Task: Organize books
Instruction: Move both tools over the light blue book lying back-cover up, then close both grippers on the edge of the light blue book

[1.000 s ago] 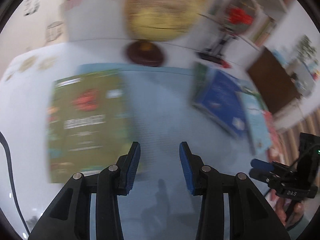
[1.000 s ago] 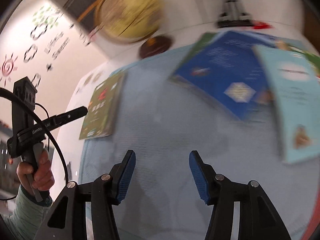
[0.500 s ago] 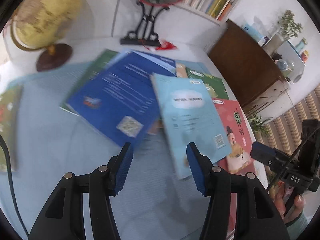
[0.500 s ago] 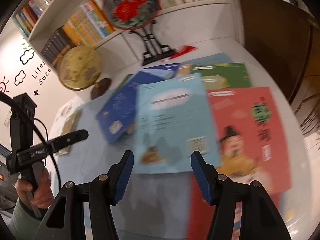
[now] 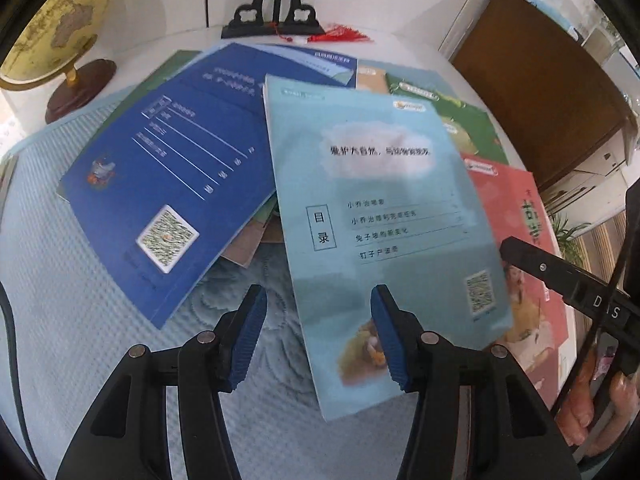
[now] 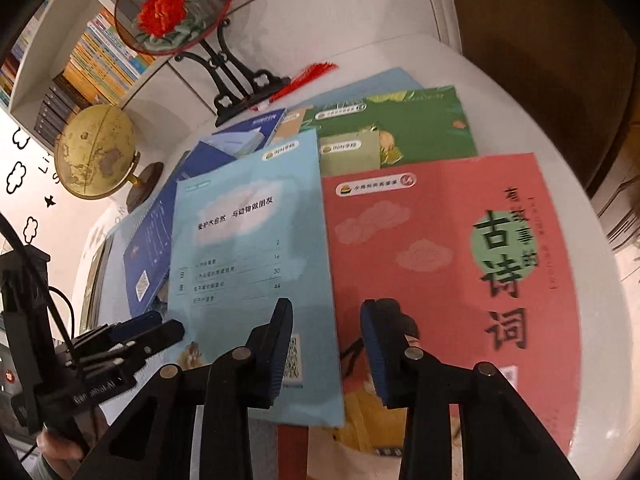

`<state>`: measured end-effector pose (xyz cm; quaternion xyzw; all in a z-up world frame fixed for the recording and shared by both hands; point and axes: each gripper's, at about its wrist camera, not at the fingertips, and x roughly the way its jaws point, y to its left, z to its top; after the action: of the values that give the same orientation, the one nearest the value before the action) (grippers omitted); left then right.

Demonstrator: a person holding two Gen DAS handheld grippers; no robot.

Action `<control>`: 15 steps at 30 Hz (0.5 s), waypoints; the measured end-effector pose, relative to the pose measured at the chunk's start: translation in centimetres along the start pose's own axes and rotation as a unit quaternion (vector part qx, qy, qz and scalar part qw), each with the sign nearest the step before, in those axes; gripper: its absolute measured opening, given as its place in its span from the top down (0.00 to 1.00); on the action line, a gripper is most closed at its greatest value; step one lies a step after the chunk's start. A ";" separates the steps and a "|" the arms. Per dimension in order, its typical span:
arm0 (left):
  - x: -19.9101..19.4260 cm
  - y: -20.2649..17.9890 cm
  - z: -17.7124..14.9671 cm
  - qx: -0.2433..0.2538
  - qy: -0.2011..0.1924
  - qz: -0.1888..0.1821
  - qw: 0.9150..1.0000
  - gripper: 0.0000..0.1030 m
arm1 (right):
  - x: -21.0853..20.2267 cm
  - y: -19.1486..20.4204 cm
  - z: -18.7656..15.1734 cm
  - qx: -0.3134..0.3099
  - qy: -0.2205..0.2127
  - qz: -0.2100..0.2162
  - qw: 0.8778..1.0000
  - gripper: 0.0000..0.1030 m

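On the round desk [image 6: 600, 264] the books lie in a loose, overlapping fan: a light blue book [image 5: 384, 216] rests on a dark blue book [image 5: 172, 168] and a red book [image 6: 452, 272]. The left claw [image 5: 318, 336] hovers spread above the light blue book's near corner, holding nothing. The right claw [image 6: 326, 356] is closing, with nothing between its jaws. Closing over the seam may catch two covers together, or only push the thin top book so that it slides.

Glossy paper covers on the light-blue book [image 5: 384, 216] and red book [image 6: 452, 280]; quilted, textured cloth mat [image 5: 60, 300]; dark wooden cabinet [image 5: 532, 92].
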<state>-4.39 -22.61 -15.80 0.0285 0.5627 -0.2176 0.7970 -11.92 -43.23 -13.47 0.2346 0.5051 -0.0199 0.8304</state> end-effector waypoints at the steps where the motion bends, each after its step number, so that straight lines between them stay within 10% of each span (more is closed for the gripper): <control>1: 0.4 0.0 0.1 -0.002 0.005 -0.003 1.000 0.51 | 0.5 0.1 0.0 0.000 0.004 -0.003 1.000 0.66; 15: 0.4 0.8 -1.6 -0.003 0.035 -0.085 0.996 0.53 | -0.7 0.2 -2.6 0.022 0.027 0.055 0.998 0.65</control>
<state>-5.42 -21.53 -16.90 -0.0141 0.5915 -0.2814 0.7555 -14.35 -42.16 -13.82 0.2803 0.5130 0.0207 0.8110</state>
